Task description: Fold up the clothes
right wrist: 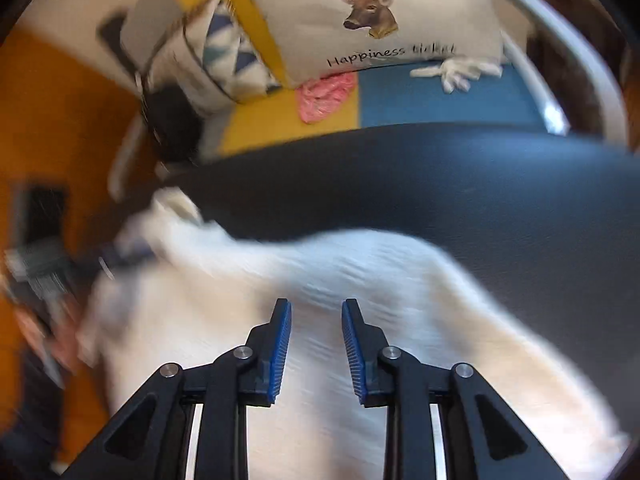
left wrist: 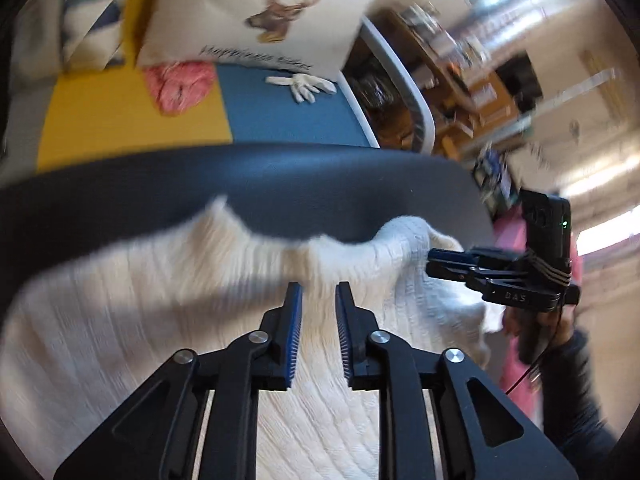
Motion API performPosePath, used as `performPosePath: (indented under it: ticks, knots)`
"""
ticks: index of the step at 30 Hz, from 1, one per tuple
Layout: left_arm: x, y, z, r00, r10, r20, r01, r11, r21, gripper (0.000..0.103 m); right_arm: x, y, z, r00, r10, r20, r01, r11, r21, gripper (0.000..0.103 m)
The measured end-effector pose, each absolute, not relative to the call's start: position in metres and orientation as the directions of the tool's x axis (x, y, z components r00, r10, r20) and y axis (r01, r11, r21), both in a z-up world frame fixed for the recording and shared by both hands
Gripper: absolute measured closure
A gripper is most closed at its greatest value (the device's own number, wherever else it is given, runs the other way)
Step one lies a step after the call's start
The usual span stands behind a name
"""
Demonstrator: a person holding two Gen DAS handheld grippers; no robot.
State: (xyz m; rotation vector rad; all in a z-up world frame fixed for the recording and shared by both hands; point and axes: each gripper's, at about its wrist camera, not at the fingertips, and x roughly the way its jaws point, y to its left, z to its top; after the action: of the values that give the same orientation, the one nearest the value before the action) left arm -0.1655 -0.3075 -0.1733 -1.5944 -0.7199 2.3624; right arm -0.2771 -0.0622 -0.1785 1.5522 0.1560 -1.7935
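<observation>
A white knitted garment (left wrist: 160, 312) lies spread on a dark table (left wrist: 280, 184); it also shows blurred in the right wrist view (right wrist: 360, 272) on the same table (right wrist: 480, 184). My left gripper (left wrist: 319, 288) is open and empty just above the cloth. My right gripper (right wrist: 316, 306) is open and empty above the cloth. The right gripper also appears in the left wrist view (left wrist: 436, 262) at the garment's right edge, jaws near together. The left gripper shows as a blur in the right wrist view (right wrist: 120, 258) at the garment's left edge.
Behind the table stands a yellow and blue sofa (right wrist: 440, 100) with a deer cushion (right wrist: 380, 20), a patterned cushion (right wrist: 216, 52), a pink cloth (right wrist: 324, 96) and a white glove (right wrist: 456, 70). Shelves (left wrist: 460, 72) stand at the right in the left wrist view.
</observation>
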Motion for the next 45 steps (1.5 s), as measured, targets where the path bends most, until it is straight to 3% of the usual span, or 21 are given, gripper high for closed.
performPosePath:
  ticks: [9, 14, 18, 24, 27, 31, 32, 34, 35, 39, 43, 45]
  knots:
    - [-0.198, -0.289, -0.162, -0.29, 0.187, -0.939, -0.196, -0.972, -0.133, 0.077, -0.286, -0.017, -0.192, 0.093, -0.485, -0.87, 0.56, -0.697, 0.448, 0.076]
    - [-0.199, -0.269, -0.161, -0.225, 0.176, -0.958, -0.401, -0.913, -0.074, 0.077, -0.281, -0.016, -0.194, 0.123, -0.478, -0.87, 0.6, -0.662, 0.449, 0.076]
    - [-0.203, -0.258, -0.169, -0.142, 0.197, -0.97, -0.499, -0.861, -0.102, 0.077, -0.278, -0.017, -0.188, 0.155, -0.475, -0.866, 0.652, -0.609, 0.451, 0.076]
    - [-0.215, -0.261, -0.198, -0.046, 0.177, -0.983, -0.509, -0.851, -0.13, 0.076, -0.298, -0.031, -0.174, 0.13, -0.423, -0.897, 0.733, -0.568, 0.374, 0.076]
    - [-0.215, -0.259, -0.21, -0.036, 0.153, -0.988, -0.516, -0.849, -0.113, 0.063, -0.317, -0.045, -0.176, 0.112, -0.357, -0.928, 0.759, -0.572, 0.311, 0.076]
    - [-0.208, -0.262, -0.213, -0.081, 0.161, -0.984, -0.509, -0.855, -0.098, 0.061, -0.338, -0.06, -0.19, 0.142, -0.28, -0.949, 0.777, -0.563, 0.282, 0.076]
    - [-0.205, -0.264, -0.212, -0.102, 0.167, -0.981, -0.501, -0.86, -0.094, 0.062, -0.341, -0.062, -0.194, 0.151, -0.264, -0.953, 0.78, -0.561, 0.279, 0.076]
    - [-0.197, -0.271, -0.209, -0.164, 0.174, -0.971, -0.471, -0.879, -0.078, 0.088, -0.347, -0.067, -0.203, 0.198, -0.253, -0.947, 0.771, -0.557, 0.31, 0.075]
    - [-0.193, -0.274, -0.206, -0.211, 0.17, -0.963, -0.445, -0.893, -0.06, 0.091, -0.35, -0.068, -0.205, 0.212, -0.255, -0.943, 0.766, -0.556, 0.323, 0.076]
    - [-0.172, -0.267, -0.197, -0.368, 0.113, -0.923, -0.363, -0.931, 0.031, 0.095, -0.348, -0.071, -0.203, 0.215, -0.283, -0.935, 0.763, -0.549, 0.342, 0.074]
    - [-0.149, -0.256, -0.189, -0.508, 0.04, -0.86, -0.269, -0.956, 0.114, 0.097, -0.317, -0.076, -0.195, 0.06, -0.289, -0.956, 0.836, -0.509, 0.206, 0.095]
    - [-0.138, -0.251, -0.184, -0.572, 0.0, -0.82, -0.217, -0.964, 0.151, 0.098, -0.301, -0.077, -0.188, -0.005, -0.313, -0.95, 0.849, -0.503, 0.161, 0.096]
